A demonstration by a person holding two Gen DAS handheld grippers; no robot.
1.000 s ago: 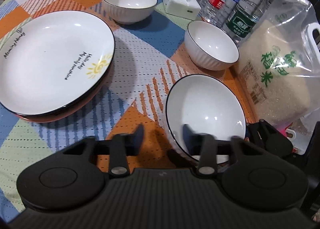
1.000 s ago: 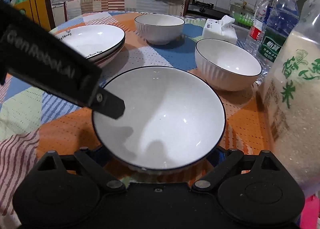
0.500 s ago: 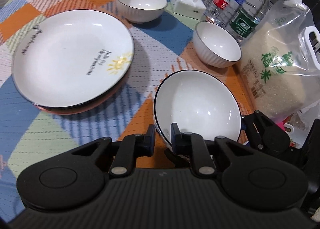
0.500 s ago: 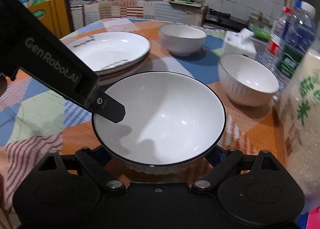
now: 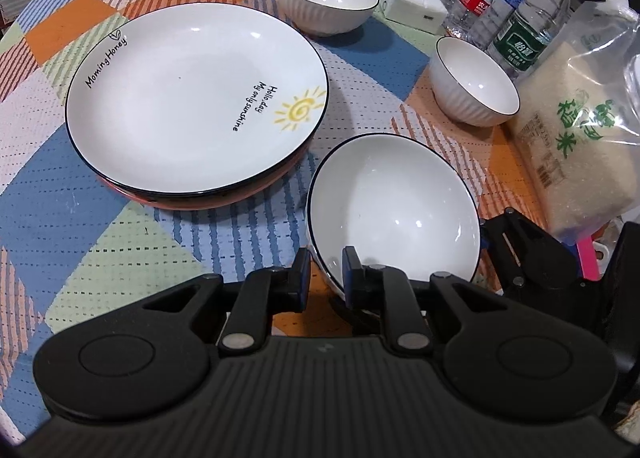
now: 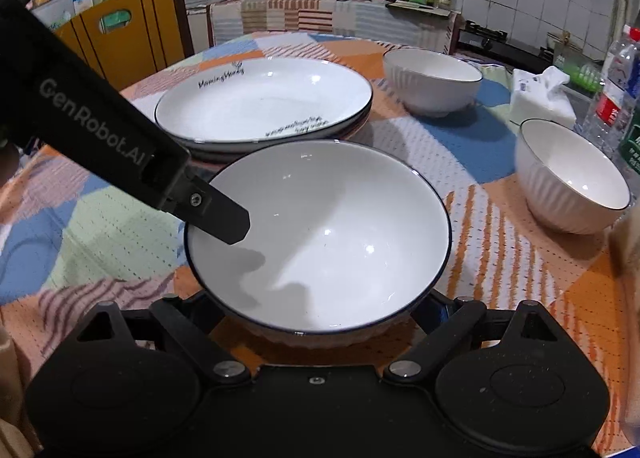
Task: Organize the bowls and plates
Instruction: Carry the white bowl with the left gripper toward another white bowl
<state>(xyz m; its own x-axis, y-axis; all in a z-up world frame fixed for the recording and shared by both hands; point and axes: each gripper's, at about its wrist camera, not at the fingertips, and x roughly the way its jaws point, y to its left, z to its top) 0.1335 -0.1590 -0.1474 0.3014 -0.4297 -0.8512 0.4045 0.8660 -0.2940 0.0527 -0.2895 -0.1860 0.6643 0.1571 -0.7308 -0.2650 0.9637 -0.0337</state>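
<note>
Left wrist view: the left claw [image 5: 325,272] pinches the near-left rim of the bowl [image 5: 394,214]; plates [image 5: 196,98] lie ahead-left on the table [image 5: 100,242]. Right wrist view: the right claw [image 6: 316,322] spans the bowl [image 6: 320,242] widely; contact cannot be told.

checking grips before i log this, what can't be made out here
- Right gripper pads: right wrist view, hidden under the held bowl; contact unclear.
- Plates beneath the top plate: left wrist view, only edges show; count unclear.
- Rice bag: cut off by the right edge.
</note>
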